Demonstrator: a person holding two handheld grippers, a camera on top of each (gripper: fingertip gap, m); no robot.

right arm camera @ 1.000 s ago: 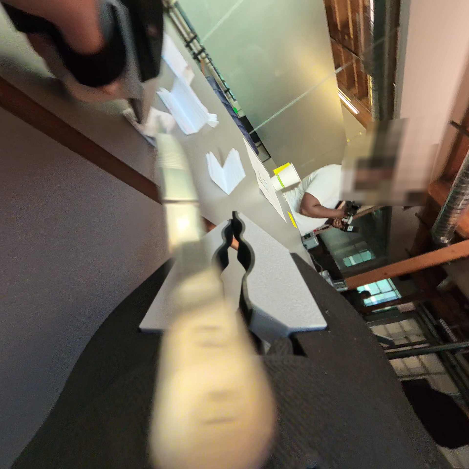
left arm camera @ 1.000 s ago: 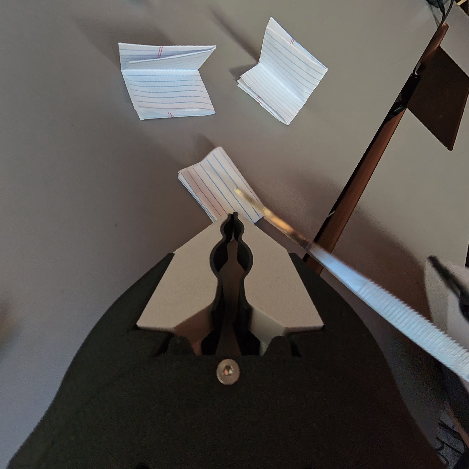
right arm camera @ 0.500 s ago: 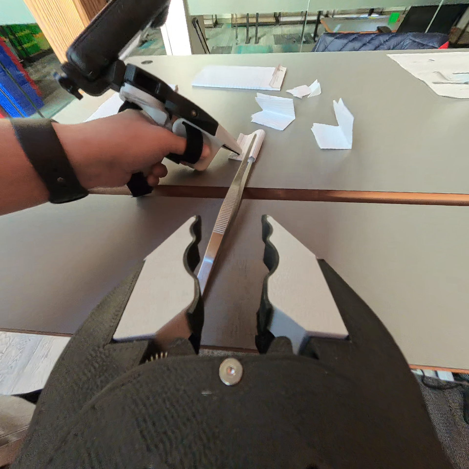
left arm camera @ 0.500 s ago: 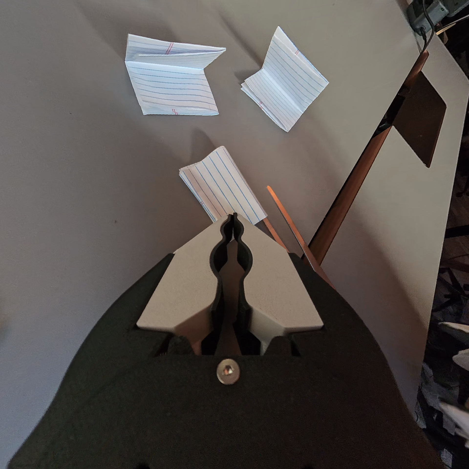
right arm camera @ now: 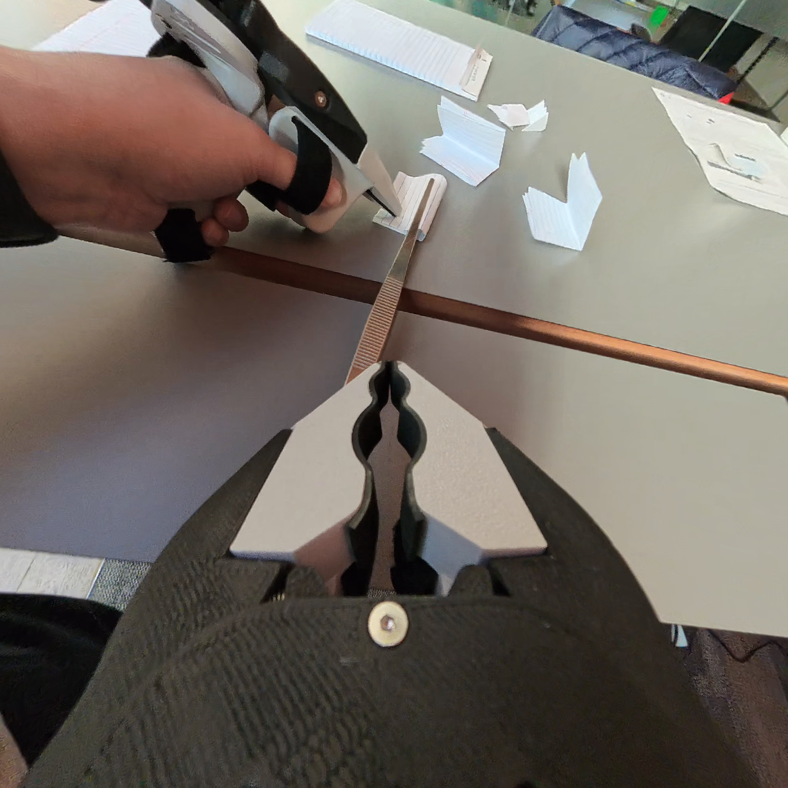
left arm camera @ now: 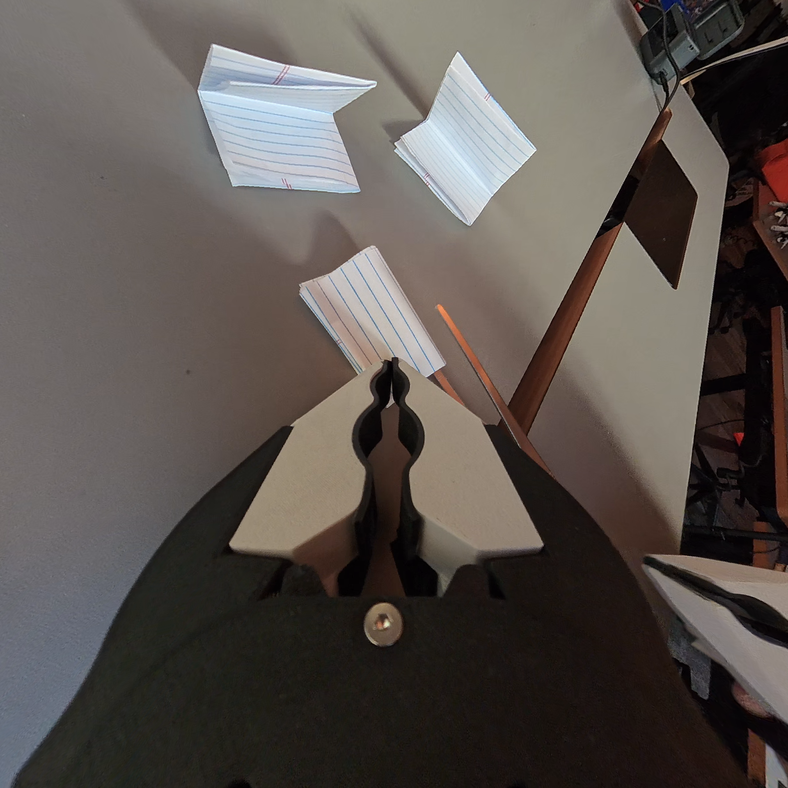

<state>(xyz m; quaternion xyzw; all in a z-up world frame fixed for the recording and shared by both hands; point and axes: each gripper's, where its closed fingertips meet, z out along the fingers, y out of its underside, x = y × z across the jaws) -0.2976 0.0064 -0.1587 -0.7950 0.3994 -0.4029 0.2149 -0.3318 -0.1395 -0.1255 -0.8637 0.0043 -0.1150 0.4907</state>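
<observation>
My left gripper (left arm camera: 391, 367) is shut on the near edge of a small folded lined paper (left arm camera: 371, 315) lying on the grey table (left arm camera: 106, 341). In the right wrist view a hand (right arm camera: 128, 140) holds that left gripper (right arm camera: 386, 204), pinching the same paper (right arm camera: 405, 192). My right gripper (right arm camera: 390, 367) is shut on long metal tweezers (right arm camera: 383, 298). They reach forward across the table seam, and their tip rests on the folded paper. The tweezers (left arm camera: 469, 358) also show just right of the paper in the left wrist view, with the right gripper (left arm camera: 665, 571) at the lower right.
Two larger folded lined papers (left arm camera: 277, 128) (left arm camera: 464, 140) lie beyond the small one. A brown seam (right arm camera: 554, 332) divides two tabletops. Farther off are a lined pad (right arm camera: 392, 47), paper scraps (right arm camera: 520, 115) and a printed sheet (right arm camera: 733, 149). Across from one pair of fingers to the other is roughly 15 cm. The brown seam (right arm camera: 554, 332) lies around 12 cm away from my right fingertips.
My right gripper swung round to face the table, stood open around the tweezers, and has now shut on them. My left gripper stayed shut on the folded paper.
</observation>
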